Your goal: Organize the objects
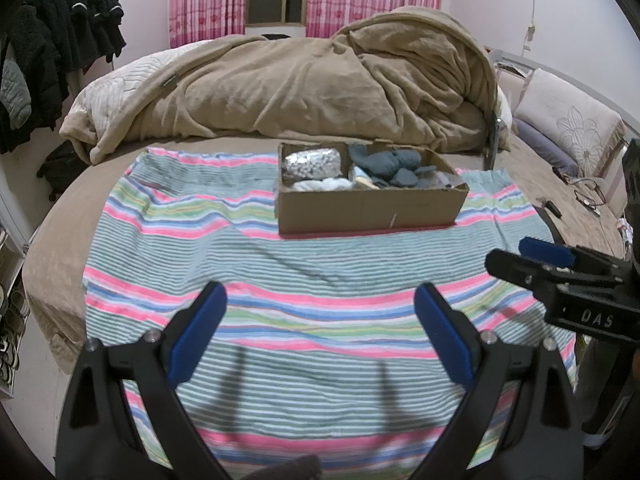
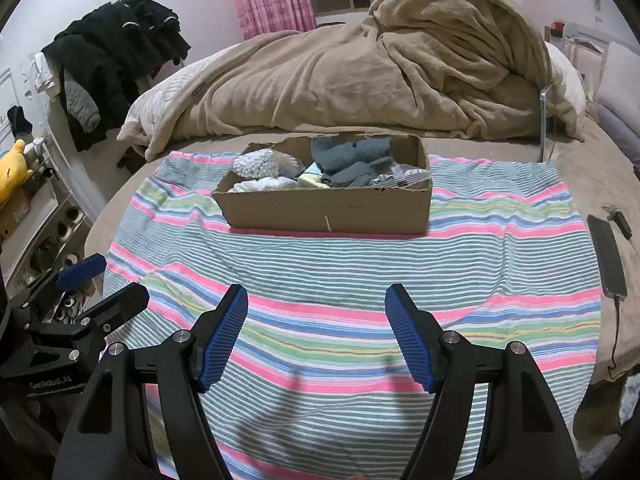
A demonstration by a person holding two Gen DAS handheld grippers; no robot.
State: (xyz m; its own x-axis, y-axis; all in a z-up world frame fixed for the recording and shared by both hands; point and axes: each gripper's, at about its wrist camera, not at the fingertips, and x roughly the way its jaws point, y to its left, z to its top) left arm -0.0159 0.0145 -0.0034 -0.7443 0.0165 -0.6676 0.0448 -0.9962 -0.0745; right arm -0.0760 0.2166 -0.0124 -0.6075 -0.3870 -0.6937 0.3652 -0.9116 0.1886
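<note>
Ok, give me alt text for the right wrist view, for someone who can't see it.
The open right gripper hovers empty over a striped cloth spread on a bed. Ahead sits a cardboard box holding grey socks and white items, with a rumpled tan blanket behind it.

White lettering "GenRobot.AI" stands on the black body of the left gripper [image 2: 100,284], at the left of the cardboard box [image 2: 324,208] in the right wrist view. The characters "OAS" stand on the black body of the right gripper [image 1: 516,256], right of the box, partly cut off.
</note>
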